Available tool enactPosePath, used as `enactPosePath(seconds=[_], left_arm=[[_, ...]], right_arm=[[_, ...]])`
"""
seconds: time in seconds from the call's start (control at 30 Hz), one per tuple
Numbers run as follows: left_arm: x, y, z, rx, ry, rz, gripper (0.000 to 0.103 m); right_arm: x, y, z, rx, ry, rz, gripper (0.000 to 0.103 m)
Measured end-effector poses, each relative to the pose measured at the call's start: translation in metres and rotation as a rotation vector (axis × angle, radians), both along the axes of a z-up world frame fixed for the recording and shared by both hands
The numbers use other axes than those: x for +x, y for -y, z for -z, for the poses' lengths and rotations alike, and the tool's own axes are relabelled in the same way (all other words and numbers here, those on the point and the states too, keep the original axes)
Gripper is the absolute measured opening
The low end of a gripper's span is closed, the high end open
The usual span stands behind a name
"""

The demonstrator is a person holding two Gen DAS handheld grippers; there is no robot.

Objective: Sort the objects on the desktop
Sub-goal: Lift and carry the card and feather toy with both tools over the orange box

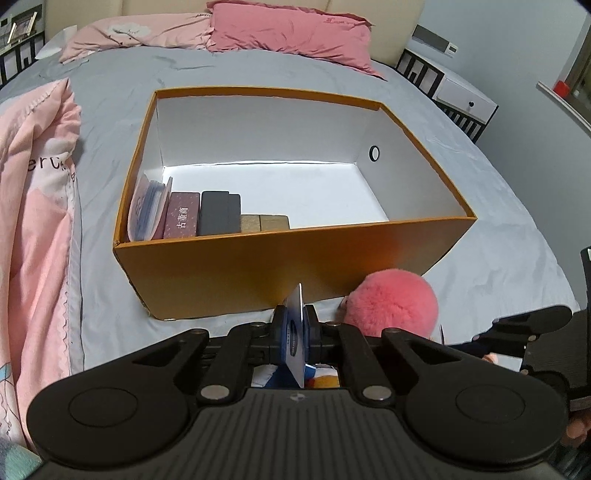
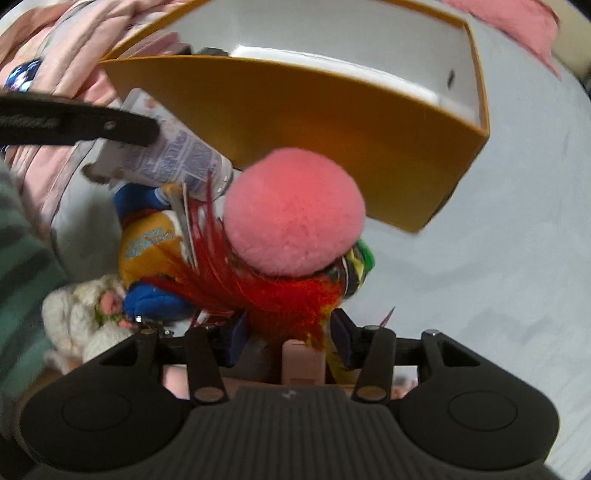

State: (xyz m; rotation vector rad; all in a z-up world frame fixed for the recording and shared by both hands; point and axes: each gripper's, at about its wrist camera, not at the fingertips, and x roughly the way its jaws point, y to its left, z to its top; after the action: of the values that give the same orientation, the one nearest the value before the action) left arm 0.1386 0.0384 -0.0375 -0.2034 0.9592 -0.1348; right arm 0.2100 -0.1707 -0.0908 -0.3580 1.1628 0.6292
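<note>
1. While the left gripper [image 1: 295, 325] points down toward the bed, its jaws are pressed together on a thin white and blue card [image 1: 296, 332] held on edge between the pads; in the right wrist view the same card [image 2: 173, 155] shows flat, printed in blue, under the black finger of that gripper.
2. At the right gripper [image 2: 288, 332] the jaws stand spread, with red feathers [image 2: 280, 295] lying in the gap; whether the pads touch them cannot be told.
3. Just past those fingers sits a heap of soft things: a pink pompom [image 2: 295, 214] on top of the feathers, a blue and yellow plush toy [image 2: 147, 254] to its left, a white fluffy toy [image 2: 77, 321] lower left, and a green and yellow piece [image 2: 360, 262] peeking out at the right.
4. Beyond the heap, touching or just beside the pompom [image 1: 395, 306], stands an open orange box [image 1: 258, 258] with white inner walls; along its near wall, from the left corner, are lined up a bundle of booklets [image 1: 147, 206], a maroon box [image 1: 183, 216], a dark grey case [image 1: 219, 212] and two small tan blocks [image 1: 264, 222]; the remaining floor of the box is bare.
5. Under everything lies a grey bedsheet [image 1: 498, 206]; a pink quilt [image 1: 37, 184] is bunched at the left.
6. Farthest off, two pink pillows [image 1: 288, 26] rest against a cream headboard [image 1: 369, 11].
</note>
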Motion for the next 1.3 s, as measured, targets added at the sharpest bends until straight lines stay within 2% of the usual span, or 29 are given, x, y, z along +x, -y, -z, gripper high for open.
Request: enactPosePath(seconds=[0.1,0.17,0.2,0.33,0.47,0.63,0.8,0.93,1.13,1.3], left_arm=[[0.001,-0.002,0.0,-0.011,-0.008,-0.002,0.008],[0.001,0.001,0.0,-0.006,-0.005,0.001,0.008],[0.0,0.002,-0.001,-0.001,0.002,0.004,0.008],[-0.006,0.007,0.001,0.017,0.036,0.003,0.008],[-0.009,0.009,0.0,0.025,0.043,0.016,0.008],[-0.009,0.01,-0.001,0.029,0.041,0.013,0.008],[-0.006,0.01,0.0,0.017,0.037,0.016,0.009],[-0.003,0.007,0.001,-0.005,0.029,0.018,0.009],[-0.009,0.013,-0.003,0.027,0.074,0.018,0.006],[-0.017,0.01,-0.017,0.021,0.106,0.0,0.005]], right_arm=[[0.005,0.002,0.002,0.059,-0.044,0.033,0.049],[0.009,-0.002,0.007,0.031,-0.021,0.067,0.033],[0.011,-0.002,0.008,0.014,0.007,0.097,0.017],[0.013,0.011,-0.007,0.113,0.048,0.18,0.0],[0.01,0.033,-0.031,0.163,0.113,0.269,0.0],[0.016,0.068,-0.055,0.28,0.093,0.391,0.0],[0.022,0.087,-0.05,0.323,0.057,0.476,0.0],[0.024,0.091,-0.063,0.38,0.03,0.496,0.0],[0.021,0.093,-0.083,0.461,0.081,0.502,0.0],[0.015,0.092,-0.097,0.514,0.113,0.493,0.0]])
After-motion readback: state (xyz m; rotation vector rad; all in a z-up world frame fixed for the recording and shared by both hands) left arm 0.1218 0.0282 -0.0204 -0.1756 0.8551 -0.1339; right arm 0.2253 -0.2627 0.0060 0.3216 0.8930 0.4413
